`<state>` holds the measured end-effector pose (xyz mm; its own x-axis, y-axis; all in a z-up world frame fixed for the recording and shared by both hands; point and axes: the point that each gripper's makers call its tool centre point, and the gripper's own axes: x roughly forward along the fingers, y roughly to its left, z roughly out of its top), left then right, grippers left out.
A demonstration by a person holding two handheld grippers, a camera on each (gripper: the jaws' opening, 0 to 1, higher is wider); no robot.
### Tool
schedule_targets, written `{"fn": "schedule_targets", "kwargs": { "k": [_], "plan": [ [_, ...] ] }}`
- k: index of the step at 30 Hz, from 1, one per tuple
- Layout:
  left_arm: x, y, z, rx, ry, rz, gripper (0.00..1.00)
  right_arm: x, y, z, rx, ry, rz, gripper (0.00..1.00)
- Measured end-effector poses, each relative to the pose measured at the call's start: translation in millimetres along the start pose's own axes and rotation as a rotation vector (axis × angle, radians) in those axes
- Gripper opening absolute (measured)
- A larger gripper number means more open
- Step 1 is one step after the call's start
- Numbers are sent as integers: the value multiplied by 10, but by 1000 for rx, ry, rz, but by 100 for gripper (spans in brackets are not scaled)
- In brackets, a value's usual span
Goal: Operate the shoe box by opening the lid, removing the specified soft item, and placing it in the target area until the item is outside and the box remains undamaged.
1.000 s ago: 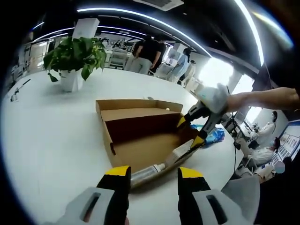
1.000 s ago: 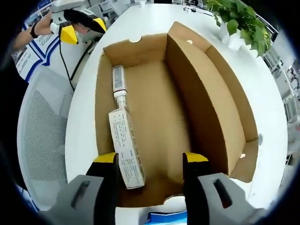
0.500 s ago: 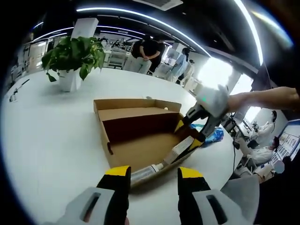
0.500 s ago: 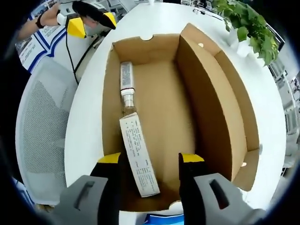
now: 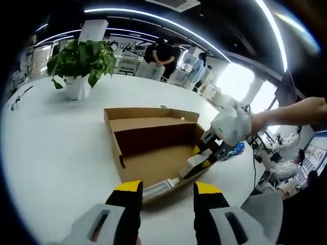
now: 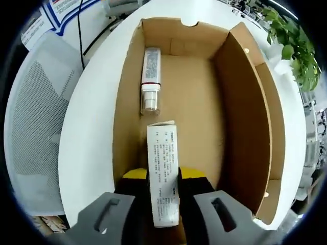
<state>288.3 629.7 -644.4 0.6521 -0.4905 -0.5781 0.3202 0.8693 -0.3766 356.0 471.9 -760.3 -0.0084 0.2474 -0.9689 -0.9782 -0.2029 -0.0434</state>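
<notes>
Both fingers of the right gripper (image 6: 163,178) are clamped on one white carton (image 6: 163,173), low in the middle of the right gripper view, inside the open box (image 6: 245,102). One tube (image 6: 152,76) lies just above the carton on the box floor. Left gripper (image 5: 166,189) fingers stand apart at the bottom of the left gripper view, holding nothing, near the box edge. One potted plant (image 5: 82,64) sits upper left on the white table (image 5: 46,138).

Right hand-held gripper (image 6: 163,178) reaches in at three o'clock, jaws clamped on a white carton (image 6: 164,171); left hand-held gripper (image 5: 166,191) hovers, jaws apart
</notes>
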Motion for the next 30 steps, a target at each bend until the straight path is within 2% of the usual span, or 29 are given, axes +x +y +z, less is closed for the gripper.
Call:
{"fn": "schedule_targets", "kwargs": {
  "k": [9,16,23,30],
  "plan": [
    [-50,-2,12,-5,-6,2,40,-163,-44,25,35,-54,-35,18],
    [-32,-73,11,5,-2,-12,40,-290,-81,-21,43,-64,-60,18],
    [-37,-138,73,23,-7,-24,40,-390,-111,16,74,-87,-81,18],
    [-65,-147,73,22,-13,-25,40,-512,-120,56,47,-93,-113,18]
  ]
}}
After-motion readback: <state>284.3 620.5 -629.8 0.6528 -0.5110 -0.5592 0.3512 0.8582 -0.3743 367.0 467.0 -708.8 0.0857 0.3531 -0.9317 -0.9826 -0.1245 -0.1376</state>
